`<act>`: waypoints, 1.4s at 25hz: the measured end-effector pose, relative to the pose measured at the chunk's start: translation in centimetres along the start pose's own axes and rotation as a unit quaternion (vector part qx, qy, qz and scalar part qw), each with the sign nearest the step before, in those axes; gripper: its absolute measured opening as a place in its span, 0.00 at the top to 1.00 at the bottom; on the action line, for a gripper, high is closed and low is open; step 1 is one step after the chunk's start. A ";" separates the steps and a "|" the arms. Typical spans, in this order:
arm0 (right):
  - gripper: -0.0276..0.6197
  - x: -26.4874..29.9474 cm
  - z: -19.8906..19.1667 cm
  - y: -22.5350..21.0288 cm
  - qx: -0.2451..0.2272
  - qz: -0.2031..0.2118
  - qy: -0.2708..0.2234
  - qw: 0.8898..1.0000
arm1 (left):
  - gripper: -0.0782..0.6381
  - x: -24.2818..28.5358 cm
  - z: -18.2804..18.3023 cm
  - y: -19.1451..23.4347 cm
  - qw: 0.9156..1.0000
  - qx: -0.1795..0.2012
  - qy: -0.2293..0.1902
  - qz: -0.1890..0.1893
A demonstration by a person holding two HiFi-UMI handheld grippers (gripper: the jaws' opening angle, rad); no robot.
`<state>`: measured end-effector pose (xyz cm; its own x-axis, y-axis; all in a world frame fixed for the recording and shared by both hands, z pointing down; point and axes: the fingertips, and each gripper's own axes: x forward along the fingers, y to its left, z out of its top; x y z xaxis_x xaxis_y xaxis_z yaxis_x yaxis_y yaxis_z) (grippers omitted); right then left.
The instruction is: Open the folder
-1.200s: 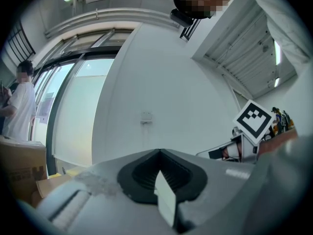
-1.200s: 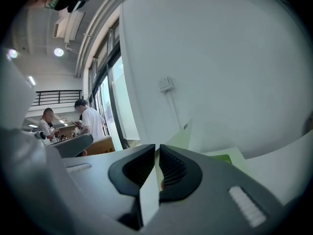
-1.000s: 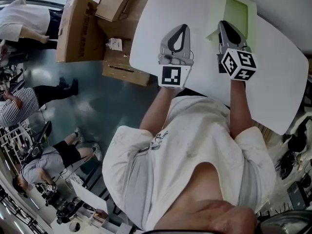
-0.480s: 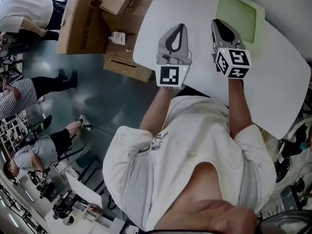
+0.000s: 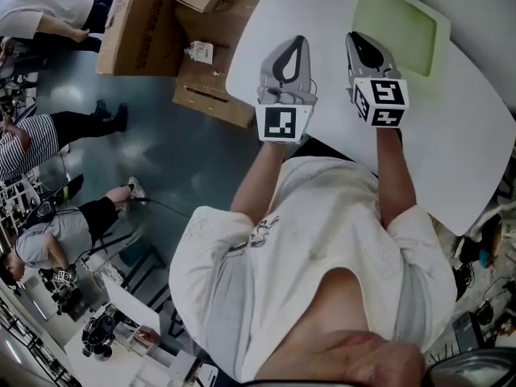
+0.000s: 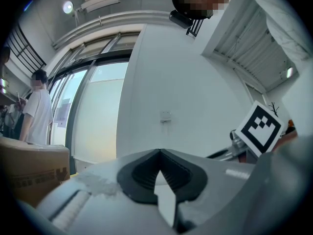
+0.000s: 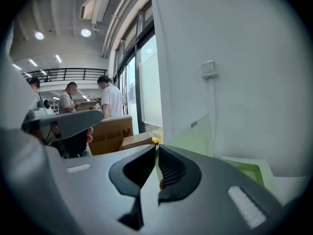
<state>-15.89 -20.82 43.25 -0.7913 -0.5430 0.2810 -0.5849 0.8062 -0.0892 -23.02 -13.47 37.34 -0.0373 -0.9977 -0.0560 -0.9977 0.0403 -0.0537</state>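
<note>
A green folder (image 5: 403, 22) lies at the far side of the white table (image 5: 468, 127). Its translucent cover (image 7: 195, 131) stands raised over the green sheet (image 7: 247, 170), and the cover's lower corner runs right to my right gripper's tips. The right gripper (image 5: 355, 35) (image 7: 156, 146) is shut and appears to pinch that corner. My left gripper (image 5: 300, 39) (image 6: 159, 152) hovers level over the table just left of the right one. It is shut, with nothing between its pads. The right gripper's marker cube (image 6: 259, 126) shows in the left gripper view.
Several cardboard boxes (image 5: 153, 22) stand on the floor beside the table's left edge. People (image 5: 48, 135) stand further left. A white wall with a switch plate (image 7: 209, 68) rises beyond the table. The table's near edge runs just under my forearms.
Both grippers have slid sideways across the table, and the right one has rolled so that its cube sits squarer. The green folder now lies further right of the right gripper's tip.
</note>
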 end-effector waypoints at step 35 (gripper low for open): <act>0.93 4.0 -9.8 10.4 -0.103 0.095 0.128 0.982 | 0.90 -3.2 -1.5 4.1 0.999 -0.013 0.014 0.047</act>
<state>-23.34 -12.30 52.83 -0.7966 -0.3236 0.5107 -0.3623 0.9317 0.0252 -27.08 -10.23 38.77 -0.1324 -0.9907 -0.0315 -0.9908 0.1332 -0.0243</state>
